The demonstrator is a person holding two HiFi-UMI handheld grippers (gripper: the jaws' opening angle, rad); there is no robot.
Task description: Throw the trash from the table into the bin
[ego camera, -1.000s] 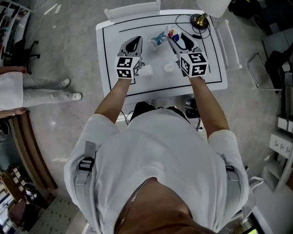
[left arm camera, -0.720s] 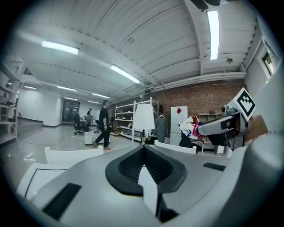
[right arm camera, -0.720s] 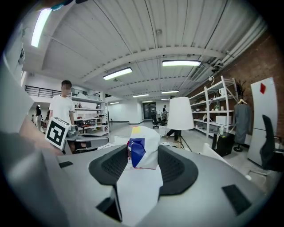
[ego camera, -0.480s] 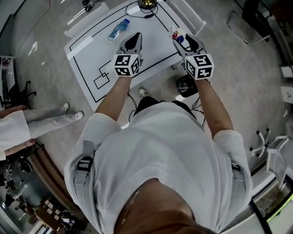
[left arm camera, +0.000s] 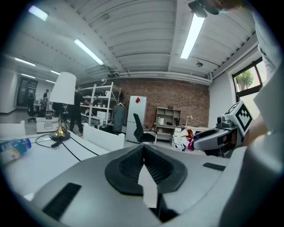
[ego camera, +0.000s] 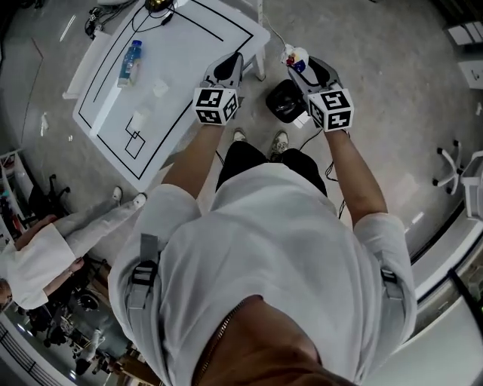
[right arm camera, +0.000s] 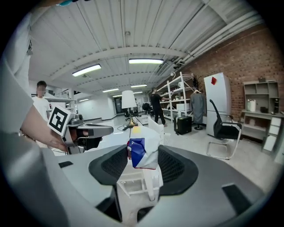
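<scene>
My right gripper is shut on a crumpled white, red and blue wrapper; in the right gripper view the wrapper fills the gap between the dark pads. A black bin stands on the floor just below and between both grippers. My left gripper is shut with nothing in it, its pads meeting, and it hangs near the table's corner. The white table lies at upper left with a blue-capped bottle and a small white scrap on it.
A lamp base and cables sit at the table's far end. A person in white stands at lower left. My shoes are beside the bin. A chair base stands at right.
Both grippers have swung off the table top to the floor side by the bin. The table has slid to the upper left of the head view. The wrapper stays in the right gripper.
</scene>
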